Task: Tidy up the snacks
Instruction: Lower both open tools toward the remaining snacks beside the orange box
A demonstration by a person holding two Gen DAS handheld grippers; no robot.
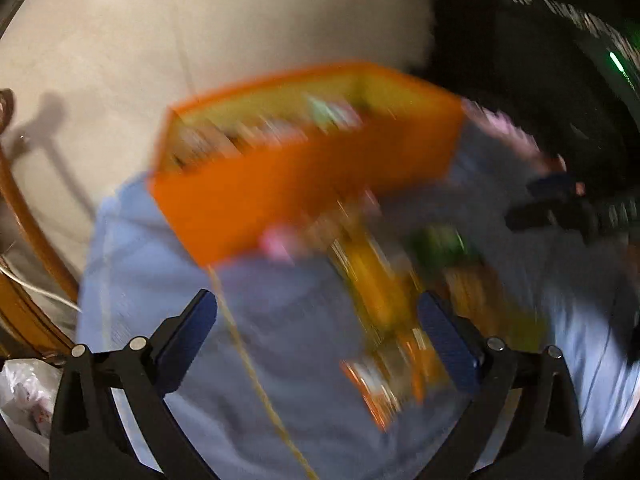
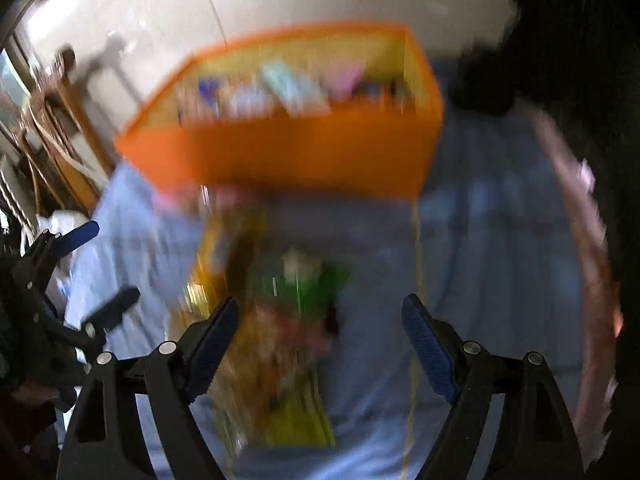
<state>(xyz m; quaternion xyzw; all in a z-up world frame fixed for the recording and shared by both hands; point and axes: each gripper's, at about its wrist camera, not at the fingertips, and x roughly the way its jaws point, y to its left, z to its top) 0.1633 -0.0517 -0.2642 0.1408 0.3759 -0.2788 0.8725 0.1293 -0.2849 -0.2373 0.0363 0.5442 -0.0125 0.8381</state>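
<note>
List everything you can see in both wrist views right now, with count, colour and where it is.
storage box: one, orange outside, yellow inside, at the far side of the blue cloth, holding several blurred packets.
snack packets: a loose pile, yellow, green and orange, count unclear from blur, on the cloth in front of the box.
cloth: one, light blue, covering the surface.
wooden furniture: brown, at the left edge.
wall: off-white, behind the box.
left gripper: open, blue-padded fingers apart over the cloth, holding nothing.
right gripper: open, over the loose packets, holding nothing.
</note>
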